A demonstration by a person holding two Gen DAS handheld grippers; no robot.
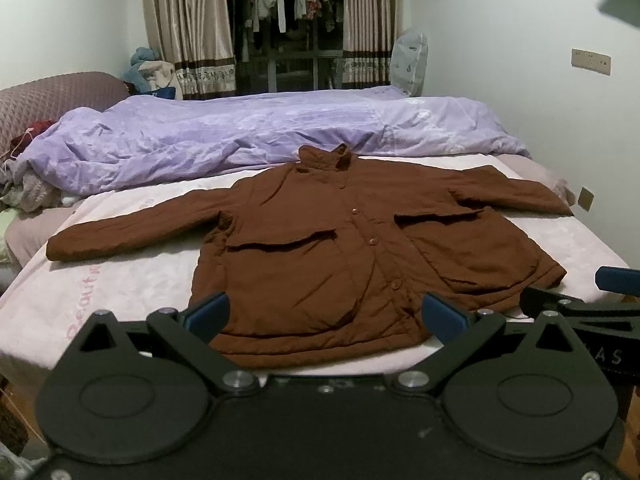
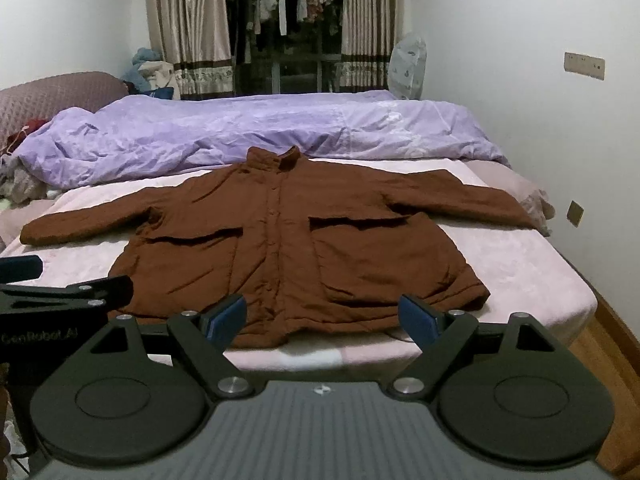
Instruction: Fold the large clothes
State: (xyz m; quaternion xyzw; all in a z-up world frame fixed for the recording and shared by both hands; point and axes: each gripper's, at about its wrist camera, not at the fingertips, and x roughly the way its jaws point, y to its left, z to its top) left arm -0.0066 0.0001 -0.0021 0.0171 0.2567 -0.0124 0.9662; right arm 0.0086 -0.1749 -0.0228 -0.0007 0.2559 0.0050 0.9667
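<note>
A brown buttoned jacket [image 1: 320, 248] lies flat and face up on the pink bed sheet [image 1: 120, 280], collar away from me, both sleeves spread out sideways. It also shows in the right wrist view [image 2: 288, 240]. My left gripper [image 1: 326, 316] is open and empty, held just before the jacket's hem. My right gripper [image 2: 322, 318] is open and empty, also just before the hem. The right gripper shows at the right edge of the left wrist view [image 1: 592, 304]; the left one shows at the left edge of the right wrist view [image 2: 60, 288].
A crumpled purple duvet [image 1: 248, 136] lies across the bed behind the jacket. A padded headboard [image 1: 52, 96] and loose clothes sit at the left. A white wall [image 1: 540, 80] runs along the right, with wooden floor [image 2: 608, 360] beside the bed. Curtains and a window stand at the back.
</note>
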